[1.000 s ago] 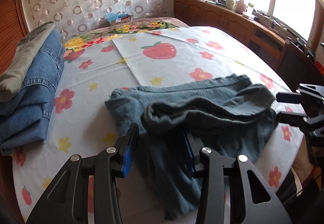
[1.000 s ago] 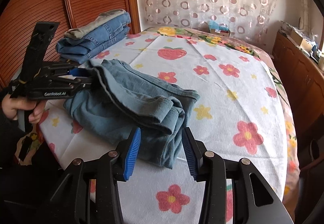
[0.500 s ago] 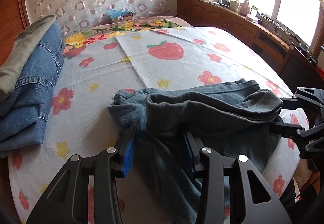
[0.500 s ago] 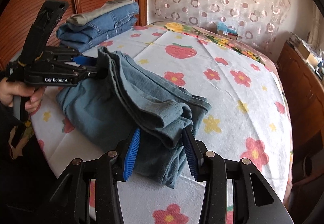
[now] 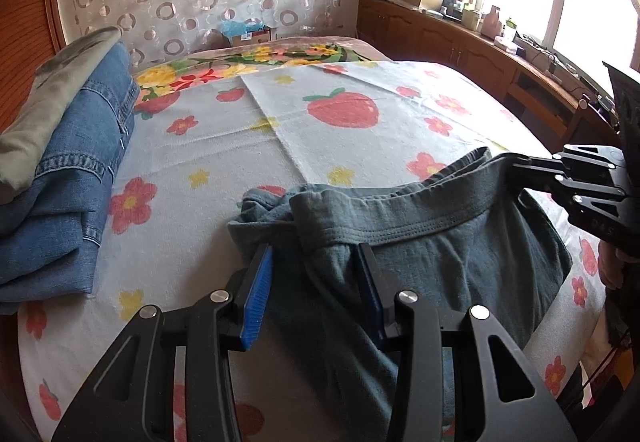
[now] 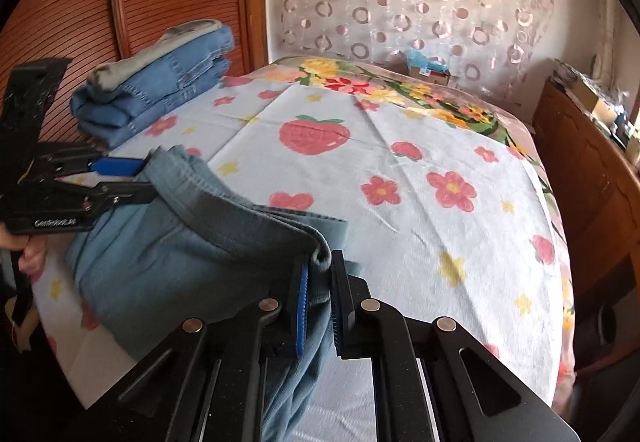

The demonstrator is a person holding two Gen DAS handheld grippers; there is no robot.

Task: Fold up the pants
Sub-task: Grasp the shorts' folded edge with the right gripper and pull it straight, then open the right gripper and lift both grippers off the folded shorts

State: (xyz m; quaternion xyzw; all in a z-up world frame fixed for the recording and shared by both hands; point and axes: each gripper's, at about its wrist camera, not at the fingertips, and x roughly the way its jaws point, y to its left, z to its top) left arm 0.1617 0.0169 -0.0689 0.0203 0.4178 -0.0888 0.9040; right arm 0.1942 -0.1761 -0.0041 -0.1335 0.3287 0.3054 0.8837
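Observation:
Grey-blue pants [image 5: 440, 254] lie bunched at the near edge of the bed, waistband up. My right gripper [image 6: 318, 274] is shut on one end of the waistband [image 6: 248, 214] and lifts it; it shows at the right of the left wrist view [image 5: 516, 166]. My left gripper [image 5: 314, 266] has its jaws apart around the other end of the waistband, cloth between the pads; in the right wrist view [image 6: 140, 178] the jaws stand either side of the cloth edge.
A stack of folded blue jeans with an olive garment on top [image 5: 60, 170] sits at the bed's left side. The flowered sheet [image 5: 344, 110] covers the bed. A wooden cabinet [image 5: 460, 42] runs under the window on the right.
The right gripper closed on the waistband and raised it. The left gripper moved in around the other end. The waistband now stretches between them.

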